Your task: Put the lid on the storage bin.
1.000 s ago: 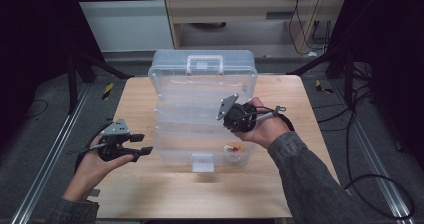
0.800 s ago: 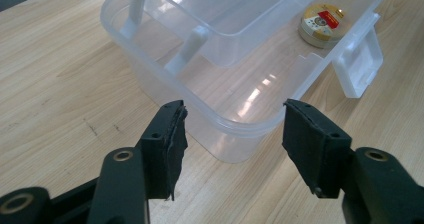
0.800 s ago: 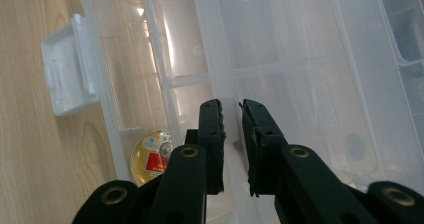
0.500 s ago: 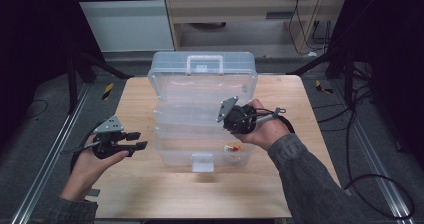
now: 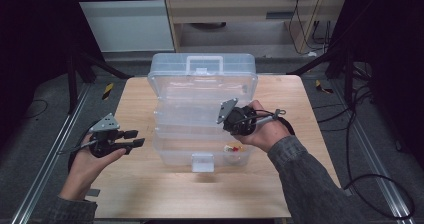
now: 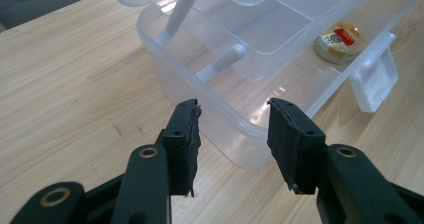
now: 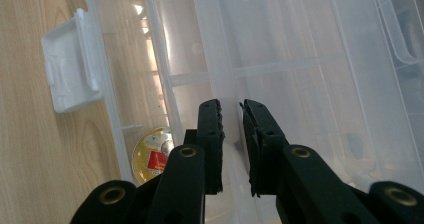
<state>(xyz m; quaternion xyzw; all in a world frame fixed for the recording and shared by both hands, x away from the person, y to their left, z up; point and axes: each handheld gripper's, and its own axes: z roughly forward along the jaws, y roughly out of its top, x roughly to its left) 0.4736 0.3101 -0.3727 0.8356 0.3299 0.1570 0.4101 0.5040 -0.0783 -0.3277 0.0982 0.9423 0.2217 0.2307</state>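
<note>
A clear plastic tiered organiser box (image 5: 200,79) stands open in the middle of the wooden table (image 5: 135,99). A small round yellow tin (image 5: 232,148) with a red label lies in its lowest tier (image 6: 340,41) (image 7: 152,156). My right gripper (image 5: 235,124) hangs over the right part of the box, and its jaws (image 7: 231,106) are shut on the thin rim of a clear tray. My left gripper (image 5: 136,137) is held above the table just left of the box. Its jaws (image 6: 232,109) are open and have just been closing. Nothing is between them, and the box's near corner (image 6: 240,134) lies just beyond.
The box's white latch (image 5: 202,161) hangs at its front wall, toward the table's near edge. The lid with its handle (image 5: 205,64) lies back at the far side. Dark floor, metal rails and cables surround the table. Bare wood lies left, right and in front of the box.
The left gripper's jaws have narrowed while the hand barely shifted. The right hand and its gripper have stayed where they were on the box.
</note>
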